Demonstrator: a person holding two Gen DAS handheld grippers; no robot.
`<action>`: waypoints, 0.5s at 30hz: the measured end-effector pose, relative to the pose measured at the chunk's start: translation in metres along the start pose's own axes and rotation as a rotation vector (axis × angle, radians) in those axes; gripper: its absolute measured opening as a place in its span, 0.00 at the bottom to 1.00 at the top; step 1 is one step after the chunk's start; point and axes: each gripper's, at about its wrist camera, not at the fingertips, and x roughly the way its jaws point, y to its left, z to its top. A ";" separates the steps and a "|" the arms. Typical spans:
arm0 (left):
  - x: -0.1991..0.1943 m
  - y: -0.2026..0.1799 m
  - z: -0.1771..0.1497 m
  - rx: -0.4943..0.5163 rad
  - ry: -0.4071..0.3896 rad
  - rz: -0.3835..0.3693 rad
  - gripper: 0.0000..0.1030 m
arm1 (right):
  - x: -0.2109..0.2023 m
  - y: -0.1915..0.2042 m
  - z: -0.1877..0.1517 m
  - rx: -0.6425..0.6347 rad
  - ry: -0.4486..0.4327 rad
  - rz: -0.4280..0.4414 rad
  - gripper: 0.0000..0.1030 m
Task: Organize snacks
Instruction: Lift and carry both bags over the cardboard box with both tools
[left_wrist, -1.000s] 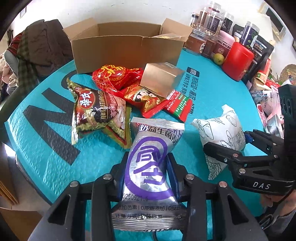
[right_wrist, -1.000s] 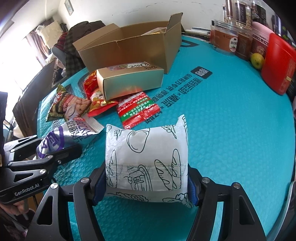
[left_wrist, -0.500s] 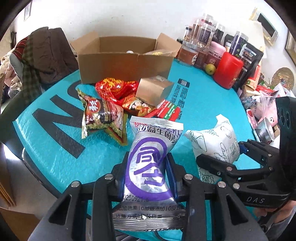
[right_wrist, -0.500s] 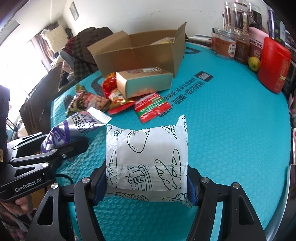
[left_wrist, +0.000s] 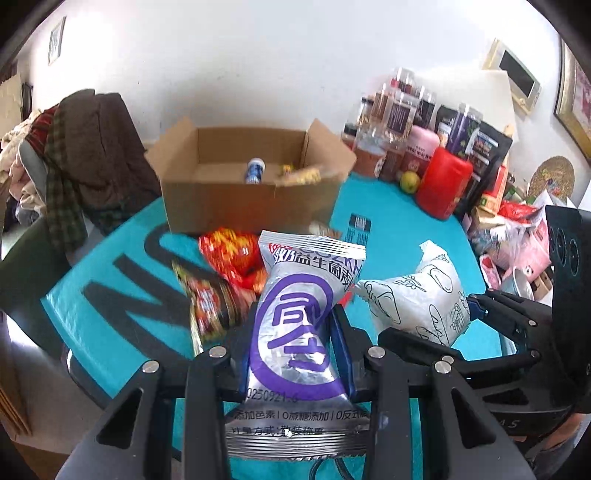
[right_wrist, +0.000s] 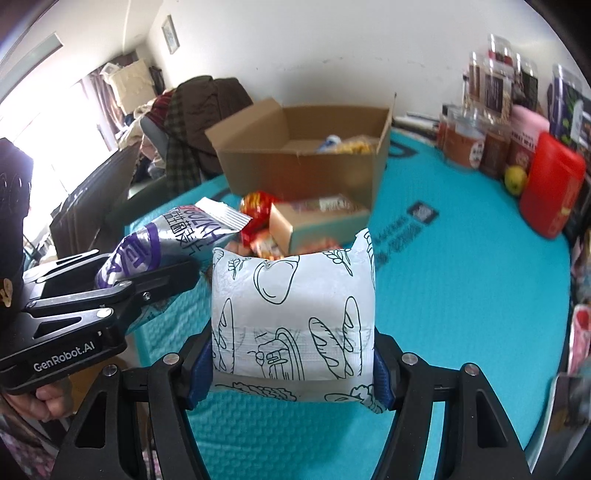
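My left gripper (left_wrist: 295, 343) is shut on a silver and purple snack packet (left_wrist: 301, 325), held off the teal table (left_wrist: 399, 236). My right gripper (right_wrist: 291, 354) is shut on a white bread bag with line drawings (right_wrist: 291, 314), also lifted. Each gripper shows in the other's view: the right gripper (left_wrist: 439, 325) at the right with the white bread bag (left_wrist: 417, 295), the left gripper (right_wrist: 147, 273) at the left with the purple packet (right_wrist: 166, 240). An open cardboard box (left_wrist: 251, 184) stands behind, with a small bottle and a yellow snack inside. Red snack packets (left_wrist: 232, 254) lie before it.
A gold carton (right_wrist: 314, 218) lies in front of the cardboard box (right_wrist: 306, 162). A red canister (left_wrist: 443, 184), a green fruit (left_wrist: 410, 181) and several jars (left_wrist: 399, 122) crowd the table's far right. A chair draped with clothes (left_wrist: 85, 158) stands left of the box.
Both grippers have risen with their packets, and the views have tilted up, so the box's inside now shows. The snacks on the table look farther below.
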 end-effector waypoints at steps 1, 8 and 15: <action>-0.001 0.001 0.006 -0.001 -0.011 -0.001 0.34 | -0.001 0.000 0.005 0.004 -0.009 0.005 0.66; -0.003 0.008 0.036 0.010 -0.075 0.010 0.34 | -0.002 0.000 0.039 -0.016 -0.055 0.011 0.66; 0.001 0.015 0.068 0.020 -0.120 0.005 0.34 | -0.001 0.000 0.081 -0.075 -0.106 0.002 0.66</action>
